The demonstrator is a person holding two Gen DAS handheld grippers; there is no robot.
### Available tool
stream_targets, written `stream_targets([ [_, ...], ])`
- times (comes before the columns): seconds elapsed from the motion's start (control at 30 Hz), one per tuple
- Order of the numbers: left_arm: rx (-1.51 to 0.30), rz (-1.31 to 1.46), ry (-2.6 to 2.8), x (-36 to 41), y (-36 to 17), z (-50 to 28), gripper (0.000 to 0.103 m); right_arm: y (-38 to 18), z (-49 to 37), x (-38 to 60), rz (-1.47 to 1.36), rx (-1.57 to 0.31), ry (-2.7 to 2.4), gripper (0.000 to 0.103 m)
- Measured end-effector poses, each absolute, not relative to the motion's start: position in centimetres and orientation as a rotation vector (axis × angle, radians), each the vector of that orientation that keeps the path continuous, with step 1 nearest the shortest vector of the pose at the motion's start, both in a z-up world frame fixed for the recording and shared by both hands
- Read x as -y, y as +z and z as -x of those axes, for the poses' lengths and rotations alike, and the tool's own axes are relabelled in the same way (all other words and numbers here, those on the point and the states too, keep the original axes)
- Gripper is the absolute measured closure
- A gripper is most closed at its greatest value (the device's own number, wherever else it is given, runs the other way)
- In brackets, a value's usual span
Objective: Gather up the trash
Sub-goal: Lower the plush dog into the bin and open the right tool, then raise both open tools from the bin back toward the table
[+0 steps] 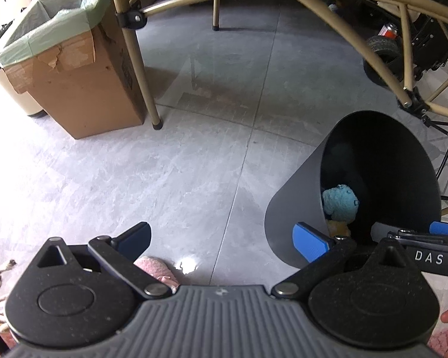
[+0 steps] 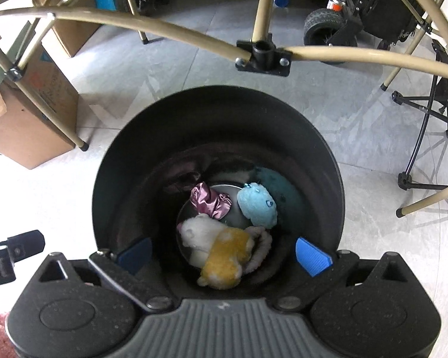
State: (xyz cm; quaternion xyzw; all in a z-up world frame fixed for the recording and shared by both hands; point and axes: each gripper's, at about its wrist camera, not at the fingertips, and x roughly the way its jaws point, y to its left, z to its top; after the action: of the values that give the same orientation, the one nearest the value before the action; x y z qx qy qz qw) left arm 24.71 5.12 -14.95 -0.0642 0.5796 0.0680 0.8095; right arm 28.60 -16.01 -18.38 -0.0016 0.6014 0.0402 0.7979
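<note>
My right tongs (image 2: pixel 224 255) hang wide apart over the black bin (image 2: pixel 110 161), toys inside. My left tongs (image 1: pixel 222 243) gape too; the pink fluffy thing (image 1: pixel 156 270) lies just under them, nearer.

one dark bin (image 2: pixel 110 161), three plush toys (image 2: pixel 257 204) inside, one purple satin scrunchie (image 2: pixel 210 201), two cardboard boxes (image 1: pixel 83 89)

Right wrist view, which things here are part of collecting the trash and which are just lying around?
Part of the job:
dark bin
blue plush
yellow and white plush
purple satin cloth
right gripper, open above the bin

Just lying about:
cardboard box
beige folding frame
wheeled cart
</note>
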Motion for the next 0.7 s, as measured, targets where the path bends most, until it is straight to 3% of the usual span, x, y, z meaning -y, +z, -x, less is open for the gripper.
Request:
stream_targets([
  [0.7, -1.082, 0.073, 0.108, -2.8, -7.8, -19.4, 0.0, -8.6, -21.3, 17.5, -0.026, -1.098, 0.104, 0.0],
])
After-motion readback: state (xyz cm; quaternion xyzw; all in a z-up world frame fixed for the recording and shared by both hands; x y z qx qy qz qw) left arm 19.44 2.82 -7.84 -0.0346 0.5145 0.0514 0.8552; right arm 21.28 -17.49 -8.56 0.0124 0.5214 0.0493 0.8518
